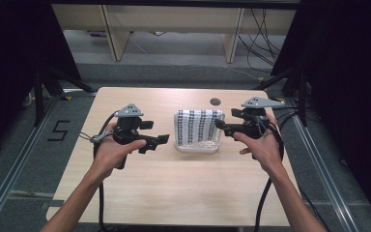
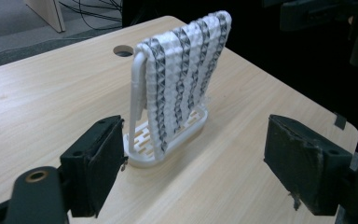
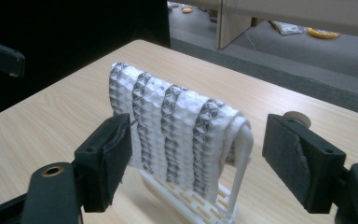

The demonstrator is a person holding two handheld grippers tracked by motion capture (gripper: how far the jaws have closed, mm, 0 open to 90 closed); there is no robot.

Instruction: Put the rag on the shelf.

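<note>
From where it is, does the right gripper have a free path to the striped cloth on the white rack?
Probably yes: the right gripper is open beside the striped cloth draped over the white rack, nothing between.

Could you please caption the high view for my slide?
Two open grippers, left and right, flank a striped cloth draped over a white rack.

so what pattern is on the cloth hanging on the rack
White with dark grey zigzag stripes on the cloth; clearest in the right gripper view.
</note>
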